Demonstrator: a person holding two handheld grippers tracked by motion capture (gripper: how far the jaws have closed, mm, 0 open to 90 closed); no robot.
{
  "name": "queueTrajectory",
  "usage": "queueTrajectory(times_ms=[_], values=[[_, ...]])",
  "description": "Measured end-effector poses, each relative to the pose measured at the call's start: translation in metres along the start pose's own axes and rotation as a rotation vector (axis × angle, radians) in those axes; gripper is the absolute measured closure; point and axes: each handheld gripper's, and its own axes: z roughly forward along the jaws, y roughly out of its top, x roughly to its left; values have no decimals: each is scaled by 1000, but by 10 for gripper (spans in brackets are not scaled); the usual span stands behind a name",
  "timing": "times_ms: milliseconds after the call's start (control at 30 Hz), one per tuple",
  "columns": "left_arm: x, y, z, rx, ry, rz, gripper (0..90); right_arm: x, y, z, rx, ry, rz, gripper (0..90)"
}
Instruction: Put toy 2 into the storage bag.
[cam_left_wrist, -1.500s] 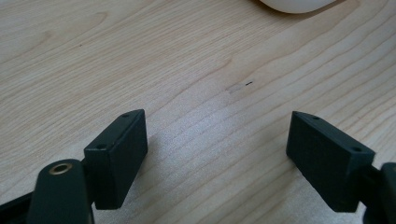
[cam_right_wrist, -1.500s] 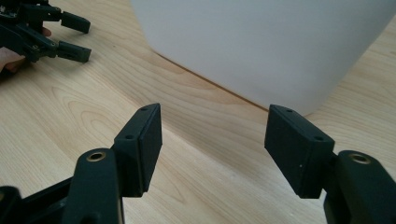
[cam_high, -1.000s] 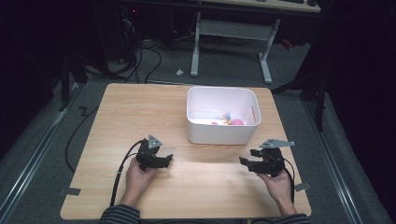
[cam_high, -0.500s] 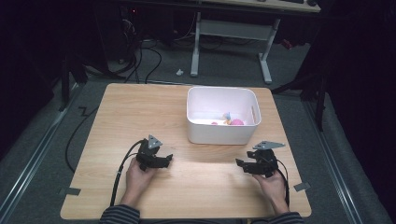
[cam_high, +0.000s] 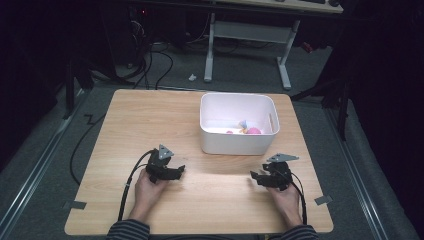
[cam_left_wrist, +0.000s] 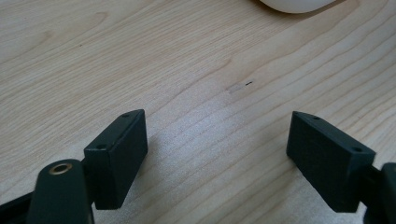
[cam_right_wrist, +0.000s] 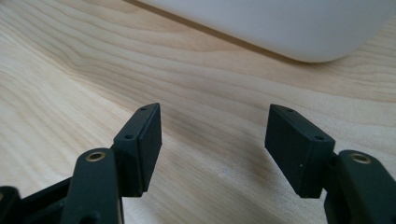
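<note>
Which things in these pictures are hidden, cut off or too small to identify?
- Small pink and yellow items in the white bin, high view: too small to name, partly hidden by the bin's front wall.
- White bin, left gripper view: cut off by the top edge.
- White bin, right gripper view: cut off by the top edge, inside hidden.
- Left gripper and right gripper, high view: jaws too small and dark; the gripper views show them apart, empty.

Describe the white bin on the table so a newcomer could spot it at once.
Start with the light wooden table. Toward its far edge, right of the middle, stands a white rectangular bin with rounded corners and an open top. It is the only container there, well apart from the two black tools nearer the person, and it holds a few small pink and yellow items.
</note>
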Motion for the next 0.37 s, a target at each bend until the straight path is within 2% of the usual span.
queueTrajectory(times_ms=[67, 167, 200, 367], values=[[0, 0, 0, 0, 1, 2, 207, 1, -3, 5, 3, -25, -22, 360], [0, 0, 0, 0, 2, 2, 206, 5, -9, 8, -47, -65, -62, 344], [0, 0, 0, 0, 2, 1, 206, 6, -11, 9, -69, -69, -59, 341], [0, 0, 0, -1, 2, 0, 207, 5, -11, 9, -68, -74, -56, 319]])
